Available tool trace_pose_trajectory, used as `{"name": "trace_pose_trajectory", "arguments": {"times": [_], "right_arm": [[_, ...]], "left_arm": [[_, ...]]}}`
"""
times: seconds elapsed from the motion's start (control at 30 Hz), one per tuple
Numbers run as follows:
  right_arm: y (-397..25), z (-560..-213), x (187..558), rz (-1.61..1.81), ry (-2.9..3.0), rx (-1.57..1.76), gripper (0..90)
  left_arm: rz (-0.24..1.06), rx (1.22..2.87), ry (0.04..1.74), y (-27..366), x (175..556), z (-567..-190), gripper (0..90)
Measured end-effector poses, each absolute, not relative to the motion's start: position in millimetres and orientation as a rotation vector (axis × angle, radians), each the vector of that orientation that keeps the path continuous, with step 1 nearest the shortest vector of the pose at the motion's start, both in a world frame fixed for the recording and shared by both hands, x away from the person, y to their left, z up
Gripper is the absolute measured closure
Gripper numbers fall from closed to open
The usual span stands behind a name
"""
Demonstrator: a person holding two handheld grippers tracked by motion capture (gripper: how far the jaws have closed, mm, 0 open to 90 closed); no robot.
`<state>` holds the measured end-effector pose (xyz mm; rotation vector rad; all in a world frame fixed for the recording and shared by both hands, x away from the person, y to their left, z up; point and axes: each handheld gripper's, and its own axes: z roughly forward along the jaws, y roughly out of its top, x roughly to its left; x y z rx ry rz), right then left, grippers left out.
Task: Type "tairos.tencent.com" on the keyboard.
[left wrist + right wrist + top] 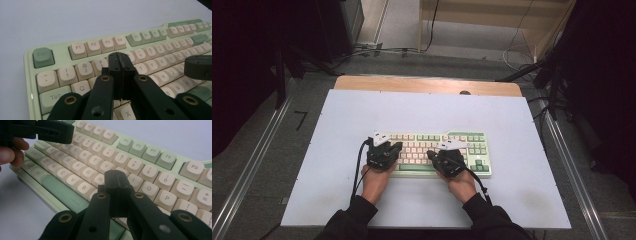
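The keyboard [439, 152] lies on the bench [362, 115], just below and right of the frame's middle in the high view. The left gripper [384, 150] sits over the keyboard's left end, the right gripper [447, 159] over its middle-right keys, both at its lower edge.

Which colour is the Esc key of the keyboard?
The square Esc key is muted green, clearest in the left gripper view.
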<state>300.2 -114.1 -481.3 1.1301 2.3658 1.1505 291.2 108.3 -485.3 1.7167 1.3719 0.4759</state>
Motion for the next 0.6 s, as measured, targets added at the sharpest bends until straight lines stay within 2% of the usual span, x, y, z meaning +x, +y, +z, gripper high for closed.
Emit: {"name": "trace_pose_trajectory", "arguments": {"times": [0.6], "right_arm": [[-105.0, -485.5, 296.4, 1.147, 2.4, 1.101, 87.5]], "left_arm": [[0.474, 1.721, 1.371, 108.4, 291.3, -485.5, 90.0]]}}
